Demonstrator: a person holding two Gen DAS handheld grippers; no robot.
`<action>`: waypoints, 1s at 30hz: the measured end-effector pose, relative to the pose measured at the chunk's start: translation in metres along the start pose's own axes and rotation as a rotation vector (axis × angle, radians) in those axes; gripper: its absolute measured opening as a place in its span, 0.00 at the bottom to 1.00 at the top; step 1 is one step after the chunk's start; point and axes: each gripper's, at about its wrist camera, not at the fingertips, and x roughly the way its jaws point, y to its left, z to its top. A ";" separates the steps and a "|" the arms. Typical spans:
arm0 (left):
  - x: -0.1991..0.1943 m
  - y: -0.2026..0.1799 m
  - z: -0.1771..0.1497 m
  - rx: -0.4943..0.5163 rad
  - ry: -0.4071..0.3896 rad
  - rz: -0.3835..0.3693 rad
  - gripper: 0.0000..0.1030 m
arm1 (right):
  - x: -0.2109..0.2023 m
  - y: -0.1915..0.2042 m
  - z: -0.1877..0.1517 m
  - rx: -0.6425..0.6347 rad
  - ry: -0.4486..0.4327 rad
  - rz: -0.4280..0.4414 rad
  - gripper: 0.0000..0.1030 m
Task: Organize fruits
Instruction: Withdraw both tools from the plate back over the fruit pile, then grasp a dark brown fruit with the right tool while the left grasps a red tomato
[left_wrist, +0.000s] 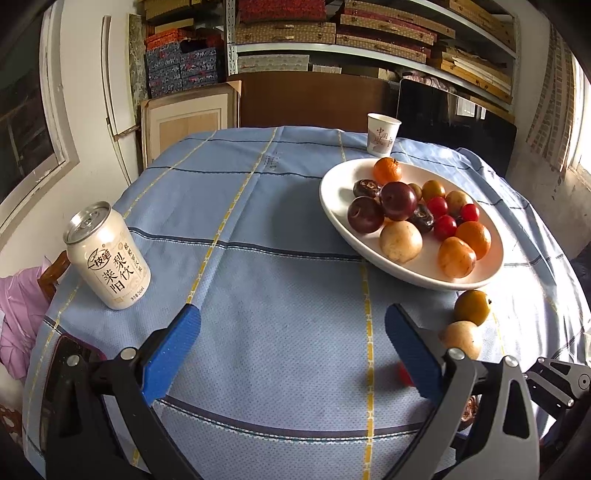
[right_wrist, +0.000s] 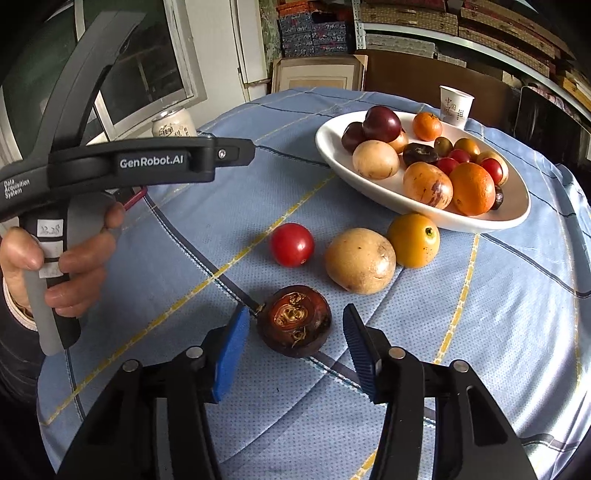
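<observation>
A white oval plate (left_wrist: 332, 192) (right_wrist: 325, 147) at the far right of the blue cloth holds several fruits: dark plums, oranges, tan fruits and small red tomatoes. In front of it, a red tomato (right_wrist: 291, 244), a tan fruit (right_wrist: 360, 260) (left_wrist: 461, 338) and a yellow fruit (right_wrist: 413, 240) (left_wrist: 472, 306) lie on the cloth. A dark brown fruit (right_wrist: 294, 325) sits on the cloth between the fingers of my right gripper (right_wrist: 295, 314). The left pad is at its side and a gap shows at the right pad. My left gripper (left_wrist: 291, 317) hangs open over bare cloth.
A white drink can (left_wrist: 107, 258) stands at the table's left edge, and a phone (left_wrist: 74, 354) lies near it. A paper cup (left_wrist: 382, 133) stands behind the plate. A hand (right_wrist: 74, 258) holds the left gripper's handle. Shelves and boards stand beyond the table.
</observation>
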 end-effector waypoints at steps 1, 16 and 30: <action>0.000 0.000 0.000 -0.001 0.000 0.001 0.95 | 0.001 0.000 0.000 -0.002 0.004 -0.002 0.52; 0.001 0.000 0.000 0.000 0.013 -0.002 0.95 | 0.005 0.002 -0.001 -0.008 0.028 -0.020 0.49; 0.004 -0.004 -0.003 0.017 0.018 -0.016 0.95 | -0.021 -0.014 0.003 0.056 -0.073 0.069 0.41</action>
